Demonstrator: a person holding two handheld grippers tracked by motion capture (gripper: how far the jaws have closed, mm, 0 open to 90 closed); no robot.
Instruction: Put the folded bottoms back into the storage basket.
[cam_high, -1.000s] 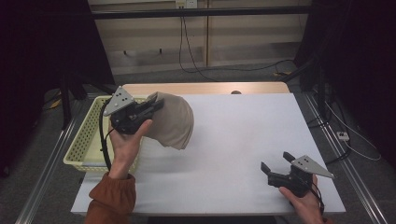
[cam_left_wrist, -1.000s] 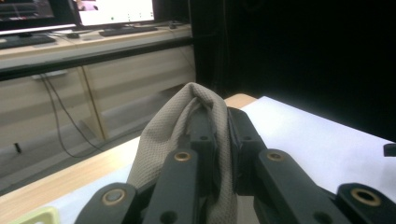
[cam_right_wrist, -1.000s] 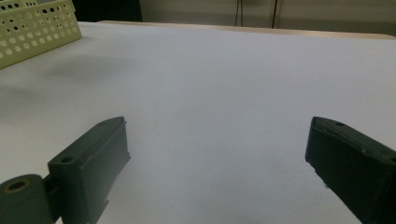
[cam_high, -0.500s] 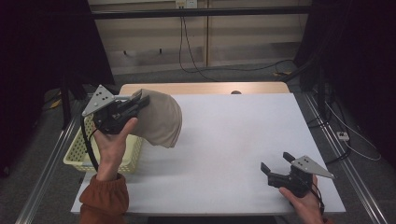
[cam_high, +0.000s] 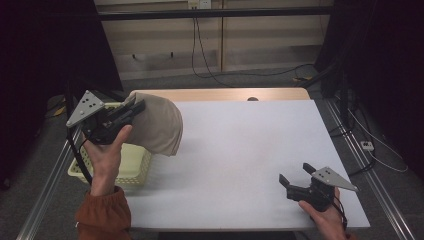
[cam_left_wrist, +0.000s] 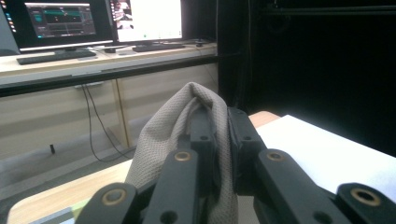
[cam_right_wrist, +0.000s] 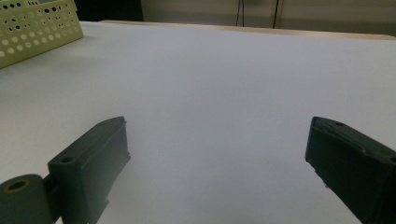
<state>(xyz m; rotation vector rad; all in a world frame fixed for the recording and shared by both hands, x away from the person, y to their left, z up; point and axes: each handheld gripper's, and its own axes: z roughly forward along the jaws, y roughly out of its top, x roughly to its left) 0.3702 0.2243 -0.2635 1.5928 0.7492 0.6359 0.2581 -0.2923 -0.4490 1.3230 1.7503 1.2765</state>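
Note:
A beige knitted cloth (cam_high: 157, 127) hangs in the air above the table's left edge, partly over a pale yellow perforated basket (cam_high: 131, 169). My left gripper (cam_high: 136, 106) is shut on the cloth's upper fold. In the left gripper view the cloth (cam_left_wrist: 170, 135) is pinched between the two black jaws and drapes down on their left. My right gripper (cam_high: 295, 174) rests low near the table's front right corner, held by a hand. Its jaws stand wide apart in the right gripper view (cam_right_wrist: 217, 140), with nothing but white table between them.
The white table top (cam_high: 240, 150) stretches between the two hands. The basket's corner (cam_right_wrist: 37, 28) is seen at the far left in the right gripper view. Beyond the table are a wooden strip, cables and desks with monitors (cam_left_wrist: 102, 21).
The left hand has carried the cloth leftward and a little up, from over the table toward the basket. The right gripper has stayed where it was.

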